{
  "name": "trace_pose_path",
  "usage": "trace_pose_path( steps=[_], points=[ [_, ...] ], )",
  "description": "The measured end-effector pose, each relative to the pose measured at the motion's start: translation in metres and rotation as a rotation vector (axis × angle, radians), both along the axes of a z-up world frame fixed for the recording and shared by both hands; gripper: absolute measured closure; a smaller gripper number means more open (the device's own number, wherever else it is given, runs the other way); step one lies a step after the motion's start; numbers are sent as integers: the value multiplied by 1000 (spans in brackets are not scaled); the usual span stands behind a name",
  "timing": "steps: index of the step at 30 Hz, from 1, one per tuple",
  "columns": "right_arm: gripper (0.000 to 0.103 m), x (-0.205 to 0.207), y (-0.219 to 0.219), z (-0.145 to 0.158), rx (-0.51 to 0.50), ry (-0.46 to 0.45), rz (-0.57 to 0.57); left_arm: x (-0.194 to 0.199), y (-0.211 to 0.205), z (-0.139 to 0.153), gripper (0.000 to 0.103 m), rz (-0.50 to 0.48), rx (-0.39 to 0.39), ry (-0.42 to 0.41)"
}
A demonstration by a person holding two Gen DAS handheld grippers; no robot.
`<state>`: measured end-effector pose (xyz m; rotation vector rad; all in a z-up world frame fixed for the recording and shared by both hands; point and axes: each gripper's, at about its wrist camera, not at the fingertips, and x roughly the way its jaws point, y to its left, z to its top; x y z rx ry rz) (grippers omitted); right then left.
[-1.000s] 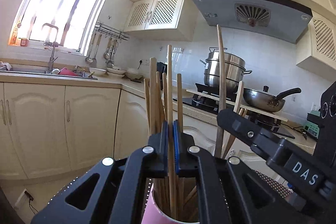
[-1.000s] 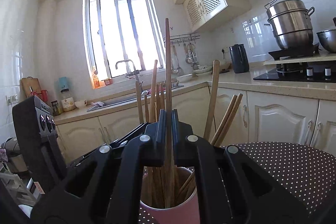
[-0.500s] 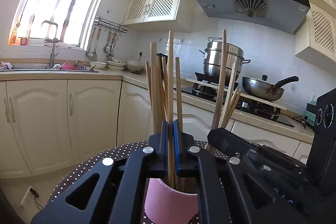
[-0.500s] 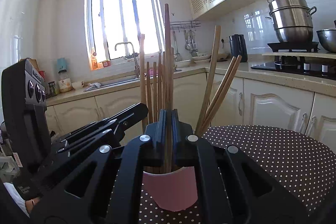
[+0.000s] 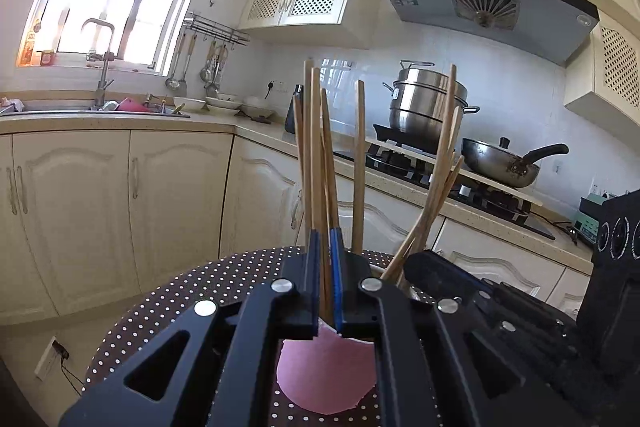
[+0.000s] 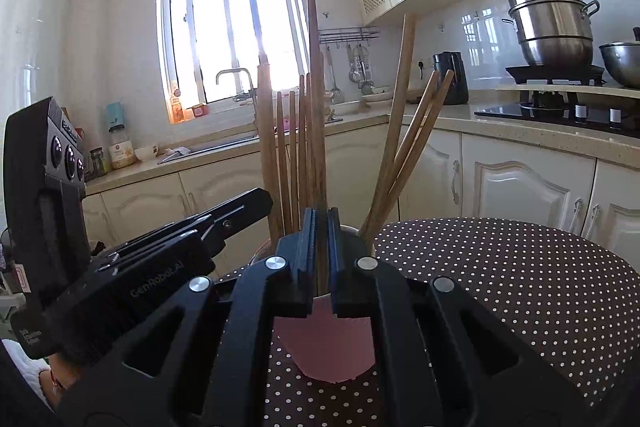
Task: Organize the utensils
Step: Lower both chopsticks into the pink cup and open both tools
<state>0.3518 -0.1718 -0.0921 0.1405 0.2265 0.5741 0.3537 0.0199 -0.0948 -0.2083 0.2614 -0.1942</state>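
A pink cup (image 5: 324, 375) full of wooden chopsticks stands on a brown table with white dots (image 5: 180, 307). My left gripper (image 5: 325, 267) is shut on one upright chopstick (image 5: 317, 147) whose lower end is inside the cup. In the right wrist view the same cup (image 6: 324, 351) sits just below my right gripper (image 6: 320, 239), which is shut on a darker, taller chopstick (image 6: 314, 87) that also stands in the cup. Each gripper shows in the other's view: the right one (image 5: 480, 299) beside the cup's right, the left one (image 6: 180, 239) at its left.
Several loose chopsticks (image 6: 404, 155) lean to the cup's right. Cream cabinets and a counter with a sink (image 5: 100, 107) run behind. A steel pot (image 5: 428, 103) and a wok (image 5: 500, 163) sit on the stove; a dark kettle (image 6: 450, 79) stands on the counter.
Both grippers have come down with their chopsticks, which now stand deeper in the cup. The views no longer look into the cup's mouth but at its side.
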Motion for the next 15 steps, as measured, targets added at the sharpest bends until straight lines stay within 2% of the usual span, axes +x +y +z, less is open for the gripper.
trace_pose_path(
  steps=[3, 4, 5, 7, 10, 13, 15],
  points=[
    [96, -2, -2, 1, 12, 11, -2, 0, 3, 1, 96, -8, -10, 20],
    [96, -3, -1, 2, 11, 11, -8, 0, 4, 1, 92, -9, -13, 25],
    [96, -4, -1, 2, 11, 12, -4, -1, 5, 1, 84, -7, -17, 26],
    [95, -6, -1, 4, 9, 15, -1, -5, 6, 2, 77, -1, -19, 23],
    [95, -8, -2, 7, 16, 24, -10, -8, 7, 5, 76, -4, -17, 29],
    [95, -13, -4, 11, 17, 26, -18, -15, 8, 9, 67, -2, -13, 31],
    [94, -16, -6, 15, 20, 28, -27, -22, 9, 13, 65, -1, -10, 28]
  ],
)
